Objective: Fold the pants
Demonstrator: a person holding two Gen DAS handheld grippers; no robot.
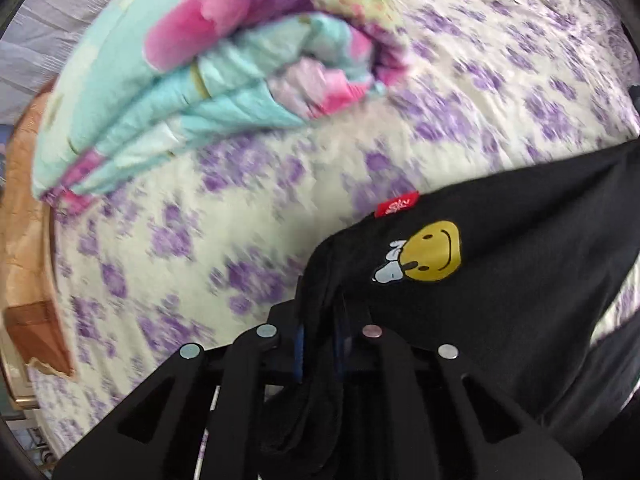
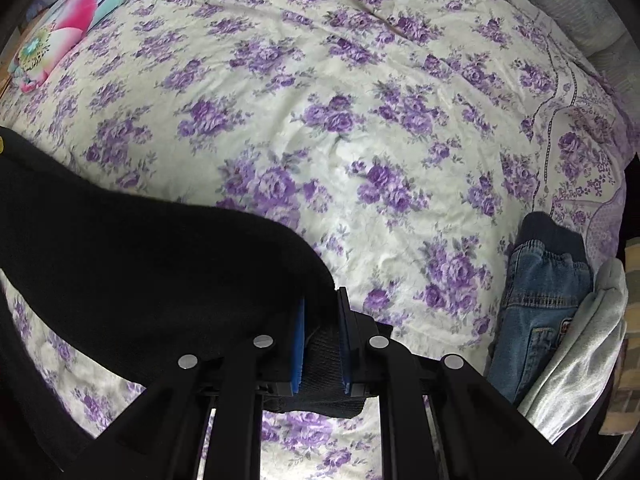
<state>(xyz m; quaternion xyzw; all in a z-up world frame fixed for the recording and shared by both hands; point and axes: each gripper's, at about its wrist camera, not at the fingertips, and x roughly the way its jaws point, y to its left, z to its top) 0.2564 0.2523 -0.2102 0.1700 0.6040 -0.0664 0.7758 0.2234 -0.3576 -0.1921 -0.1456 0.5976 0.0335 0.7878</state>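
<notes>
Pants [image 1: 500, 280] black, held up above bed [image 2: 360, 120]. Left gripper [image 1: 320, 328] jaws pinch one edge, right gripper [image 2: 322, 344] jaws pinch other, so cloth hangs flat for folding.

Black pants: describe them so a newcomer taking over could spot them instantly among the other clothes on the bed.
Start from the bedspread with purple flowers. The black pants hang above it, clamped in the jaws of both grippers. Unlike the blue jeans and grey garment lying at the bed's right edge, they are plain black with a yellow smiley print and red tag.
</notes>
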